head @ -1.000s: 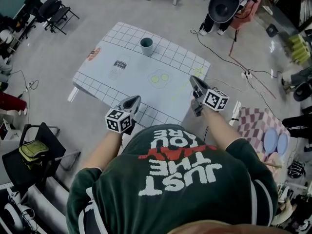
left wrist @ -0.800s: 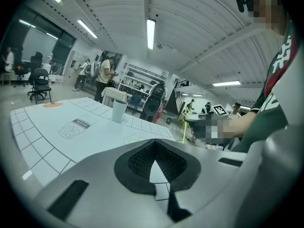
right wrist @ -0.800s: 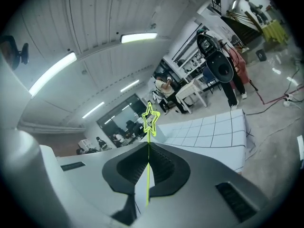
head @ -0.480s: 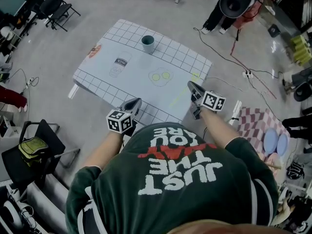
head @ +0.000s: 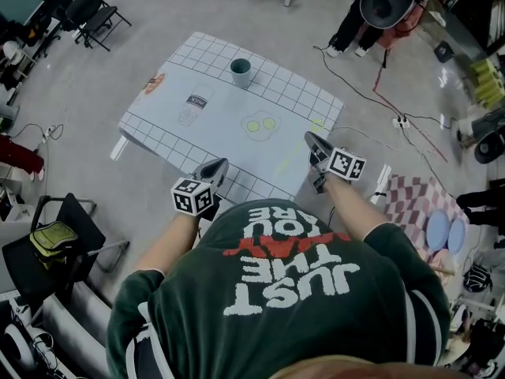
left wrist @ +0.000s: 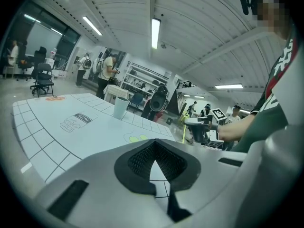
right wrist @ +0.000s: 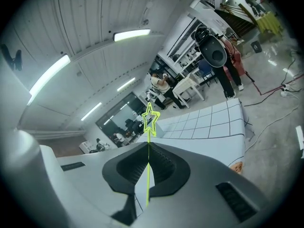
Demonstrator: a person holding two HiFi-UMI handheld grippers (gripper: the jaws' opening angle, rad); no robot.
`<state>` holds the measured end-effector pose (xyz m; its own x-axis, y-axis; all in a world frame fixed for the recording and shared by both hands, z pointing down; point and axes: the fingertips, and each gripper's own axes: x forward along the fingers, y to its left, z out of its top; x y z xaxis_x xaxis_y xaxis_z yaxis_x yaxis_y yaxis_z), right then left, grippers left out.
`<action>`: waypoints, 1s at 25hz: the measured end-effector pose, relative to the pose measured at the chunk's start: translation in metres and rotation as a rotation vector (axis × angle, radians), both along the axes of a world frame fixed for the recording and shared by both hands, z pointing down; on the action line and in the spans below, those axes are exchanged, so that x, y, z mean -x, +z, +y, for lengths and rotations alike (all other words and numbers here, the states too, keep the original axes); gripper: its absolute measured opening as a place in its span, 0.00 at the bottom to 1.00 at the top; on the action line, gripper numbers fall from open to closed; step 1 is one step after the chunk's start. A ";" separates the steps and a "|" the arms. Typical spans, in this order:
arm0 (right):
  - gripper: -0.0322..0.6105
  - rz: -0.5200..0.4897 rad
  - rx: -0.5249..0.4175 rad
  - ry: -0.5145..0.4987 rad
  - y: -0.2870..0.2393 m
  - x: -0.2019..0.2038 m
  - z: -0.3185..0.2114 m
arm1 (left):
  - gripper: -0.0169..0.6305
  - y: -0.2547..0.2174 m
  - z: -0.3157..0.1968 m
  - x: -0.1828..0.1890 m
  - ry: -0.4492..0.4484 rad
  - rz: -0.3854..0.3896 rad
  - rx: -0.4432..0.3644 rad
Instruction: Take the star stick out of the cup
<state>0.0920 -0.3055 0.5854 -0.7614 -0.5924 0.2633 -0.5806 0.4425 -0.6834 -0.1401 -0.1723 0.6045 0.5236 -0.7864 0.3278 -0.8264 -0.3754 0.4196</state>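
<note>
Listing first the star stick (right wrist: 148,144): thin, yellow-green, with an open star outline at one end. Sits clamped along its shaft between the pads of the right gripper (head: 310,139), jaws drawn nearly together on it. Passes straight through the grip in the right gripper view, star end clear beyond the jaw tips, plain end trailing back under the gripper body. Shows in the head view only as a faint pale-green line crossing the gripper's tip, over the near right part of the surface (head: 300,93). Touches nothing but the pads, as far as can be told.

Lies well apart from the cup (head: 241,72) and wholly out of it. Cup: grey-blue, upright, on the far side of the surface.

Following outward, the left gripper (left wrist: 155,151): closed tip to tip on nothing, with only the surface seen through the gap behind the pads. Hovers at the near edge of the surface, to the left of the right gripper, pointing toward the cup side.

Surface: white cloth with a dark grid border. Printed with a milk bottle (head: 193,105), a pair of yellow-green rounds (head: 260,123) and an orange patch (head: 154,84) at the left edge. Set on a grey floor (head: 158,22). Beyond it, a checkered mat (head: 410,200) at right and a yellow-green bag (head: 51,243) on a dark chair at lower left.
</note>
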 end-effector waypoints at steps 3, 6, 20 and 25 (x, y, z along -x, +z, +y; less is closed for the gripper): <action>0.10 0.003 -0.001 0.001 0.000 0.000 0.001 | 0.03 0.000 0.000 0.001 -0.002 0.000 -0.001; 0.10 0.023 -0.006 -0.009 0.002 0.001 0.002 | 0.03 -0.001 0.000 0.002 -0.006 0.002 -0.002; 0.10 0.016 -0.009 -0.028 0.000 0.003 0.004 | 0.03 -0.002 0.000 0.004 -0.011 -0.003 -0.006; 0.10 0.015 -0.009 -0.031 0.000 0.004 0.004 | 0.03 -0.002 0.000 0.005 -0.012 -0.003 -0.006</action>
<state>0.0883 -0.3017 0.5854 -0.7756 -0.5709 0.2692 -0.5764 0.4667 -0.6708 -0.1447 -0.1722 0.6029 0.5132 -0.7943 0.3250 -0.8321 -0.3678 0.4150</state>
